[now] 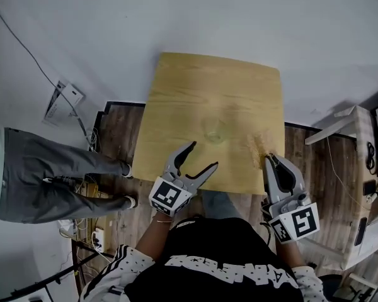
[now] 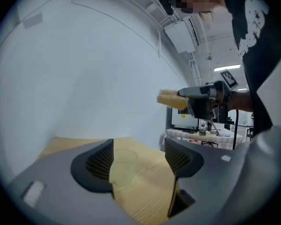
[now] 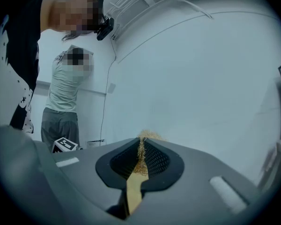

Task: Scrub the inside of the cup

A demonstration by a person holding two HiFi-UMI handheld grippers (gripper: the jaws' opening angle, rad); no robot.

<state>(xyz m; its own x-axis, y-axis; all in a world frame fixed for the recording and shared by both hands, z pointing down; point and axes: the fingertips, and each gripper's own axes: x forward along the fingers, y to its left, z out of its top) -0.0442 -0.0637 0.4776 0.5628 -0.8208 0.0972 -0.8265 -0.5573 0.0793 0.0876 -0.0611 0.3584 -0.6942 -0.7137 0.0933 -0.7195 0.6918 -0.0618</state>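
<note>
This looks like a plain lab or test room. A small square pale-wood table (image 1: 214,87) stands against a bare white wall (image 1: 239,17). A power strip with tangled cables (image 1: 96,236) lies on the wood-plank floor (image 1: 116,131). There is also a cluttered white workbench (image 2: 206,136) and ceiling strip lights (image 2: 227,68).

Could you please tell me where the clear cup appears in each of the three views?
Head view: the cup stands in the middle of the table, ahead of the left gripper.
Left gripper view: low centre, seen between the open jaws.
Right gripper view: not in it.
Shared landmark: the straw-coloured scrubber clamped in the right gripper.
</note>
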